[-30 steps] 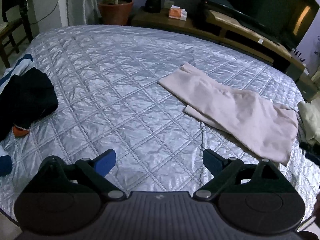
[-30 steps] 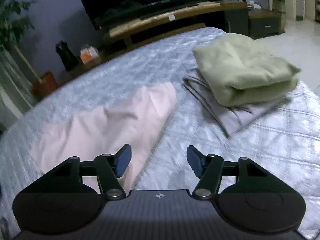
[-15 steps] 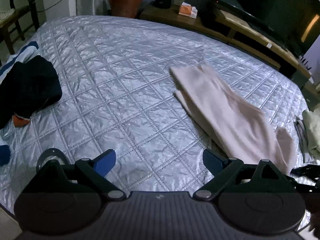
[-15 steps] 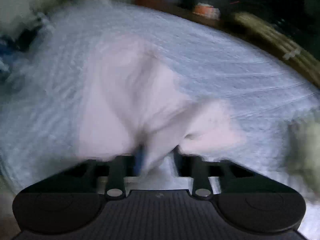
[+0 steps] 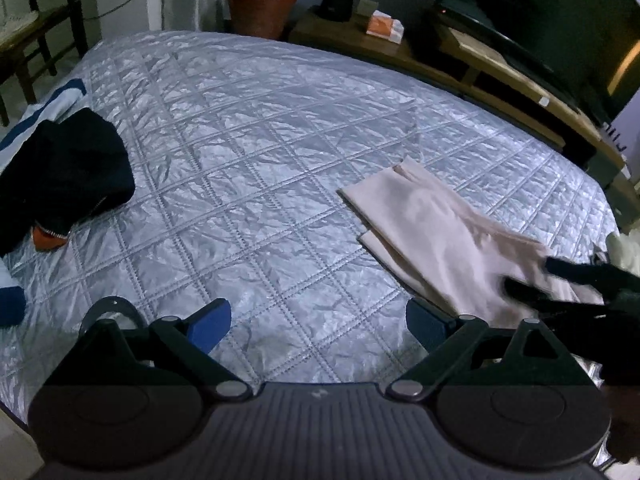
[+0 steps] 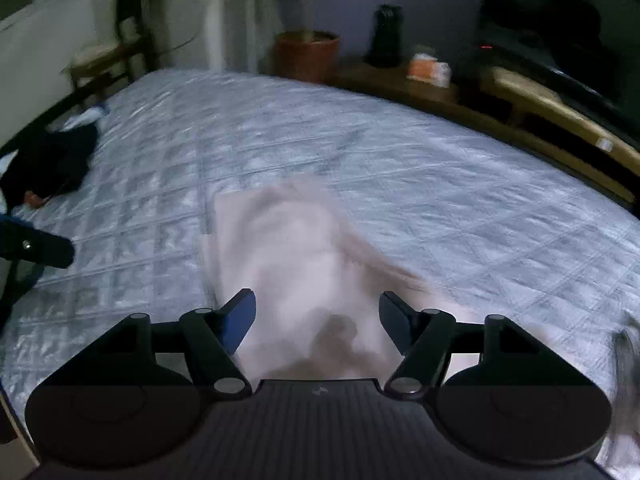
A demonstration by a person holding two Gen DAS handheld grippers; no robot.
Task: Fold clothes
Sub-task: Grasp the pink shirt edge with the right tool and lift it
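A pale pink garment [image 5: 448, 240] lies folded lengthwise on the silver quilted bed [image 5: 260, 160], at the right. My left gripper [image 5: 318, 320] is open and empty over bare quilt, left of the garment. My right gripper [image 6: 318, 316] is open just above the near end of the pink garment [image 6: 296, 256], which lies between and below its fingers, blurred by motion. The right gripper also shows in the left wrist view [image 5: 560, 280] at the garment's right end.
A dark garment pile [image 5: 60, 180] with striped cloth lies at the bed's left edge. A light green folded garment [image 5: 624, 248] peeks in at the far right. Beyond the bed stand a plant pot [image 5: 262, 10], a low wooden bench [image 5: 500, 76] and a TV.
My right gripper swung left, shut on the pink garment's end half a second ago, dragged it, and is now open. The garment's right end has shifted and narrowed. My left gripper drifted slightly.
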